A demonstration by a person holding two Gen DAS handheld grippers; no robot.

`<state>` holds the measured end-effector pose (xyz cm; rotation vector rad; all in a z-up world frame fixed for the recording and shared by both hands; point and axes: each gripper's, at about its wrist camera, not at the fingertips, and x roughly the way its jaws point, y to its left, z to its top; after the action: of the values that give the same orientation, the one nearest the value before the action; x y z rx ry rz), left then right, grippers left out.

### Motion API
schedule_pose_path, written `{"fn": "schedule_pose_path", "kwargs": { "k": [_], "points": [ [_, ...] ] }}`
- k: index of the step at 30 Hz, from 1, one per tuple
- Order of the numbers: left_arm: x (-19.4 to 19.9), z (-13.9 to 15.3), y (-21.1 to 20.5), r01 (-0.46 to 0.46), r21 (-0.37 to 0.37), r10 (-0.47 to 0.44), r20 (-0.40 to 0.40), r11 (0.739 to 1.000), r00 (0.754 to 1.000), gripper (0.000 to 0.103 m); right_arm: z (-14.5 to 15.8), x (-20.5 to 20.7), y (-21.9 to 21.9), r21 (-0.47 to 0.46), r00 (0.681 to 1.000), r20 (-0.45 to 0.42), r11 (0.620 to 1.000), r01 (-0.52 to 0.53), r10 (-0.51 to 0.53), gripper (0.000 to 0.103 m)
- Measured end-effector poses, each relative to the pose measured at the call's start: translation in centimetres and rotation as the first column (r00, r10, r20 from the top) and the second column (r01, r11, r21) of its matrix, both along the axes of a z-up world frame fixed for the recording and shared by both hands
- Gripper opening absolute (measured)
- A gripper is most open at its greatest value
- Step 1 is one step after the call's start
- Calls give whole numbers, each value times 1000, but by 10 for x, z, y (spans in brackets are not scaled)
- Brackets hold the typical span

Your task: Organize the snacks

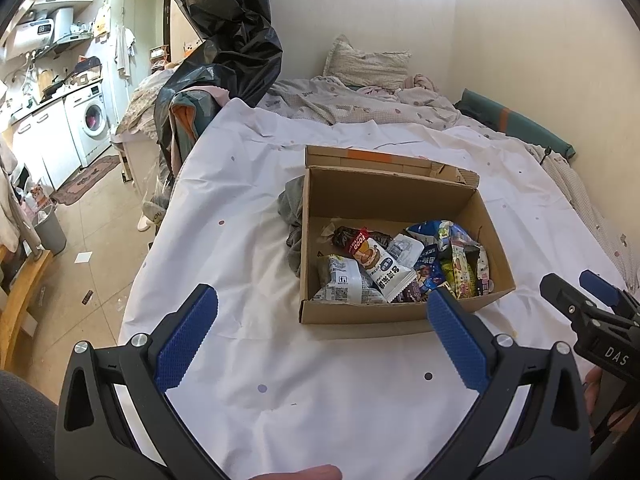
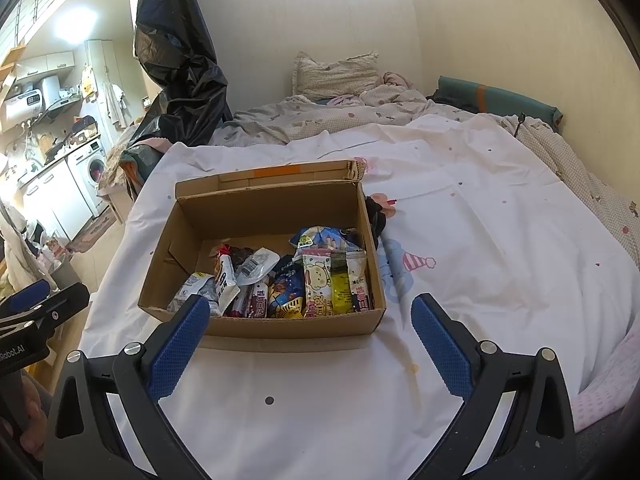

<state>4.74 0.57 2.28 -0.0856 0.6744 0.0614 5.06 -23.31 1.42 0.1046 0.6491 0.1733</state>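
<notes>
My left gripper point(image 1: 322, 300): black frame, blue textured pads, jaws spread wide apart with nothing between them, held above the sheet short of the box.
My right gripper point(image 2: 310, 308): same build, jaws likewise wide apart and holding nothing, just short of the box's near wall.
Cross-sighting: the left view catches the right tool at its right edge; the right view catches the left tool at its left edge.
Open brown cardboard box point(image 1: 362, 314): sits on the sheet, rear flap upright with an orange tape strip.
Assorted foil and plastic snack packets point(image 1: 404, 266): inside the box, piled toward its near and right side; the far-left floor is bare cardboard.
White dotted bed sheet point(image 1: 248, 216): spread over the bed under the box.
Crumpled grey cloth point(image 1: 294, 224): touching the box's left wall, left view only.
Small dark bundle point(image 2: 376, 212): against the box's right wall, right view only.
Pink party-hat print point(image 2: 418, 261): on the sheet right of the box, right view only.
Black plastic bag point(image 1: 232, 28): hanging behind the bed's left corner.
White front-loading washing machine point(image 1: 90, 120): far left, in the kitchen area.
</notes>
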Motion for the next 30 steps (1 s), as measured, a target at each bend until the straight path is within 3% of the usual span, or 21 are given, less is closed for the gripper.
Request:
{"fn": "schedule_pose_path", "kwargs": {
  "k": [30],
  "points": [
    [0, -2, -1, 5, -1, -5, -9, 1000, 1000, 103, -2, 0, 4, -1, 1000, 3, 1000, -6, 6, 103]
  ]
}}
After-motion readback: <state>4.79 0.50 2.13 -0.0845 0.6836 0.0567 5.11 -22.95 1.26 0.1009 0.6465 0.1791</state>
